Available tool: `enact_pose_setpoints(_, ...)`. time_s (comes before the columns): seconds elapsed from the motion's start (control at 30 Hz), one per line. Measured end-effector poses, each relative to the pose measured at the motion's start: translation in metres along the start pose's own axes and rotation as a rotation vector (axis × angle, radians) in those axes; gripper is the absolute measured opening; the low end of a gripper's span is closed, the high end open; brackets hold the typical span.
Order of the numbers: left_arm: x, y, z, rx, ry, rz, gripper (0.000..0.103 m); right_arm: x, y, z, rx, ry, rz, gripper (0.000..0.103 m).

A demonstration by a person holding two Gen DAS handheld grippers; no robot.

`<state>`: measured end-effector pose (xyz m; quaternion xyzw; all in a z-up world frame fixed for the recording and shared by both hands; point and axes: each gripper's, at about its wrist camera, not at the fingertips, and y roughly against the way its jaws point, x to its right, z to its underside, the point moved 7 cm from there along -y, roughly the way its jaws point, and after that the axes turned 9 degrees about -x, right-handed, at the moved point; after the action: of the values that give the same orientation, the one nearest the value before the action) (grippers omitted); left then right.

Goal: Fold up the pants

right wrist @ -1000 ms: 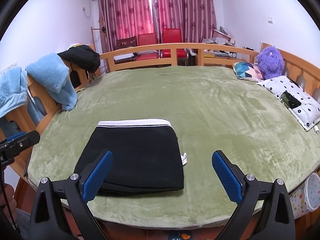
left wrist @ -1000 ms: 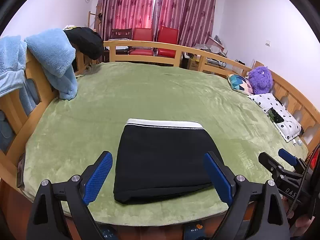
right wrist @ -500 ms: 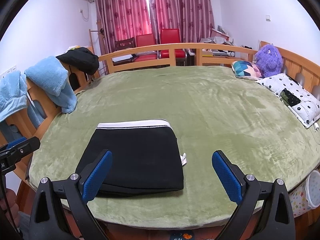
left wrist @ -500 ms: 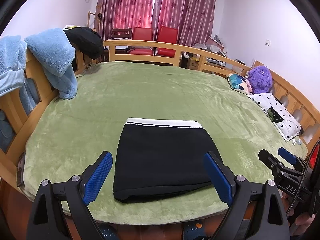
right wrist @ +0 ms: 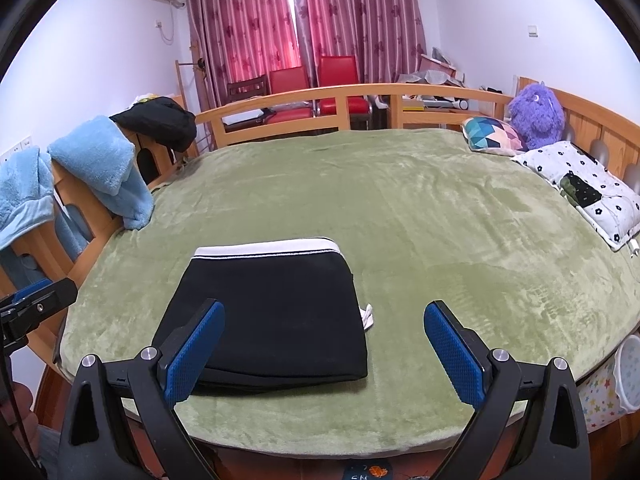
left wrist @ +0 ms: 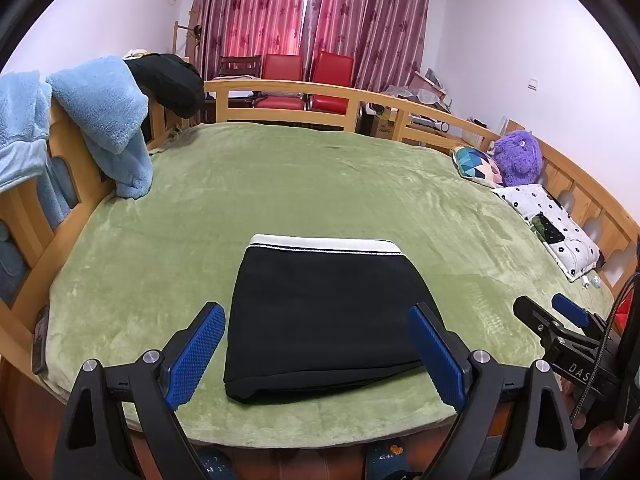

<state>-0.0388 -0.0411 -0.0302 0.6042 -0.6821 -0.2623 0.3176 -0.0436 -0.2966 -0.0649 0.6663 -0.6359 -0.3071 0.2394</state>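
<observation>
The black pants [left wrist: 324,312] lie folded into a flat rectangle on the green bed cover [left wrist: 280,184], white waistband at the far edge. They also show in the right wrist view [right wrist: 276,312], with a small white tag [right wrist: 367,316] poking out at their right side. My left gripper [left wrist: 316,348] is open and empty, held above the near edge of the bed in front of the pants. My right gripper [right wrist: 324,344] is open and empty, held to the right of the pants; it also shows in the left wrist view [left wrist: 560,316].
Blue fleece clothes [left wrist: 100,120] and a black garment [left wrist: 168,80] hang over the wooden bed rail [left wrist: 280,92] at left. A patterned cushion [left wrist: 476,164], a purple plush toy [left wrist: 518,156] and a dotted pillow [left wrist: 552,228] lie at right. Red chairs [left wrist: 304,76] stand behind.
Both grippers have drawn back and risen slightly; the folded pants have not moved. Both stay open.
</observation>
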Motion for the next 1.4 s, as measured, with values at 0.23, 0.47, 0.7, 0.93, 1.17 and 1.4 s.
enact_pose_setpoints(0.23,-0.002,0.0,0.003,-0.003,0.015,-0.008,0.093,-0.001,-0.004,0.0,-0.004,-0.007,0.0,0.099)
enact_pose_setpoints(0.47,-0.004,0.002,0.006,0.001,0.022,-0.014,0.092,-0.001,-0.003,0.001,-0.004,-0.005,-0.001,0.099)
enact_pose_setpoints(0.7,-0.008,0.002,0.004,0.0,0.027,-0.013,0.093,-0.003,-0.001,0.0,-0.004,-0.009,-0.003,0.099)
enact_pose_setpoints(0.93,-0.01,0.002,0.003,-0.001,0.027,-0.009,0.093,-0.005,-0.002,0.0,-0.004,-0.003,0.001,0.099)
enact_pose_setpoints(1.17,-0.012,0.003,0.002,-0.001,0.027,-0.012,0.093,-0.002,-0.005,0.0,-0.003,-0.009,0.001,0.099)
enact_pose_setpoints(1.4,-0.012,0.003,0.002,0.0,0.029,-0.013,0.093,-0.001,-0.004,0.0,0.001,-0.009,0.0,0.099)
